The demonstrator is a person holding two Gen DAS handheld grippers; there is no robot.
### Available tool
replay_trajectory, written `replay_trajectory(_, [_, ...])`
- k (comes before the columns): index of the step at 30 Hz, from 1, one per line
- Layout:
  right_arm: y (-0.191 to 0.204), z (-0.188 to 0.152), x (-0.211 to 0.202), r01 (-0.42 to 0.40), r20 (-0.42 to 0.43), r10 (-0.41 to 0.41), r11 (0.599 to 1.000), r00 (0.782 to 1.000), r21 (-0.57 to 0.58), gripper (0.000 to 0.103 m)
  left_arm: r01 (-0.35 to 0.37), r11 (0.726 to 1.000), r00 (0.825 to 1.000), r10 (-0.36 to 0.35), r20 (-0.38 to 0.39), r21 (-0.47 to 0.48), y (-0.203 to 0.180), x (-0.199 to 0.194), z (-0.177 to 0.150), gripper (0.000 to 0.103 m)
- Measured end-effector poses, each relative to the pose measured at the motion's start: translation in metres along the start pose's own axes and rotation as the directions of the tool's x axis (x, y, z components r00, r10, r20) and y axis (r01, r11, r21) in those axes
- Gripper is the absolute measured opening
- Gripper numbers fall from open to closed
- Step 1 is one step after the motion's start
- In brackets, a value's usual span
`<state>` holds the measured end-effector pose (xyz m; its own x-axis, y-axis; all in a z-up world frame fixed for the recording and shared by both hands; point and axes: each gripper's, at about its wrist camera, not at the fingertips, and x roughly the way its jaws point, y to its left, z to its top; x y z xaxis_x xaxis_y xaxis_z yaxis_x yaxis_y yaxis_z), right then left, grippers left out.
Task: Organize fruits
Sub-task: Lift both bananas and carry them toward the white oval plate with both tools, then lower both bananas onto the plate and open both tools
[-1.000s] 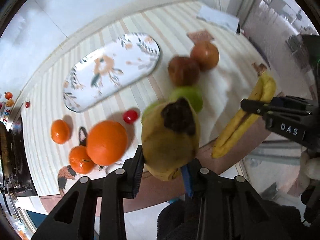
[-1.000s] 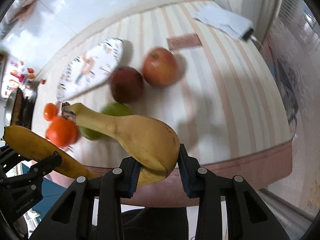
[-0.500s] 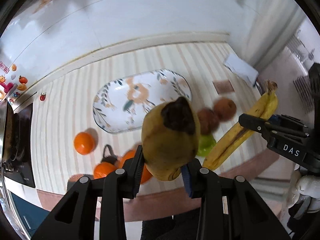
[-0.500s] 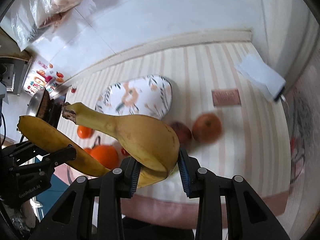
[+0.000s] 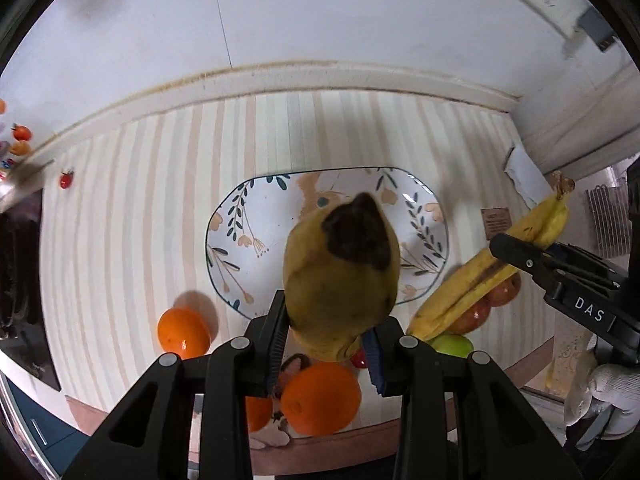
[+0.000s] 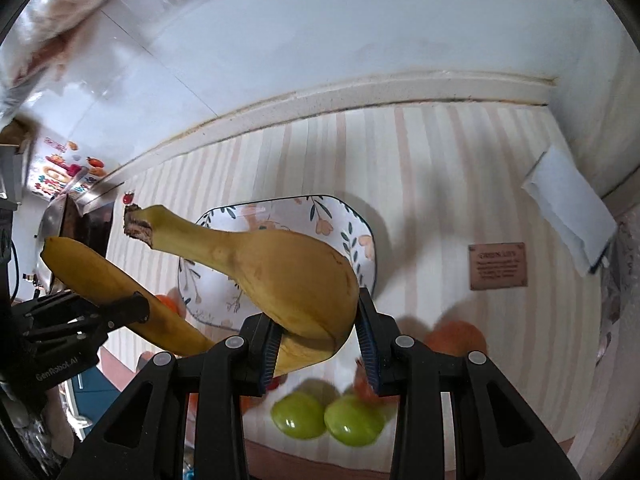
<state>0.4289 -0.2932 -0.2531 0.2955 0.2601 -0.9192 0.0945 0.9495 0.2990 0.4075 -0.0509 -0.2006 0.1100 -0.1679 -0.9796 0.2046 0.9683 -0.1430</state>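
Each gripper holds a banana in the air over the flowered plate [image 5: 430, 220]. The left gripper [image 5: 326, 342] is squeezed shut on one banana [image 5: 340, 280], which points straight at the camera, so only its dark tip and fat yellow body show. The right gripper [image 6: 318, 344] is squeezed shut on the other banana [image 6: 280, 276], gripping it near its thick end, with the stem sticking out toward the left. The plate has nothing on it.

The rest of the fruit sits on the striped surface [image 5: 160, 200], on the near side of the plate. There is a big orange [image 5: 320, 398] near the front edge, a smaller orange [image 5: 183, 332] to the left, and a small red fruit [image 5: 359, 359], too hidden to name. Two green apples [image 6: 328, 420] lie side by side. Red apples [image 5: 486, 306] sit beside them.

The step looks like putting both bananas on the plate. To do it well, each banana should come down low and lie flat before its gripper lets go, so it does not drop or roll. The two bananas should go side by side along the long way of the plate. The grippers are close, so one going first would help keep them from bumping. Squeezing should stay soft, since bananas bruise.
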Motion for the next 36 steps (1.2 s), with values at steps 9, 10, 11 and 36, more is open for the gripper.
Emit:
replay_trajectory(9, [-0.004, 0.031, 0.083, 0.029, -0.193, -0.016, 0.997, 0.981, 0.066, 0.037, 0.045, 0.999, 0.988, -0.049, -0.149, -0.031, 0.024, 0.064, 0.036, 0.031])
replay_trajectory(10, [-0.006, 0.035, 0.089, 0.032, -0.201, -0.016, 0.996, 0.979, 0.079, 0.037, 0.055, 0.998, 0.985, -0.061, -0.158, -0.041, 0.028, 0.070, 0.042, 0.031])
replay_trajectory(11, [-0.007, 0.037, 0.093, 0.030, -0.207, -0.011, 0.995, 0.978, 0.091, 0.037, 0.061, 0.997, 0.984, -0.069, -0.165, -0.050, 0.030, 0.073, 0.045, 0.031])
replay_trajectory(36, [-0.011, 0.028, 0.134, 0.121, -0.257, -0.070, 0.975, 0.964, 0.188, 0.043, -0.076, 0.995, 0.985, 0.084, -0.152, 0.059, 0.007, 0.115, 0.035, 0.035])
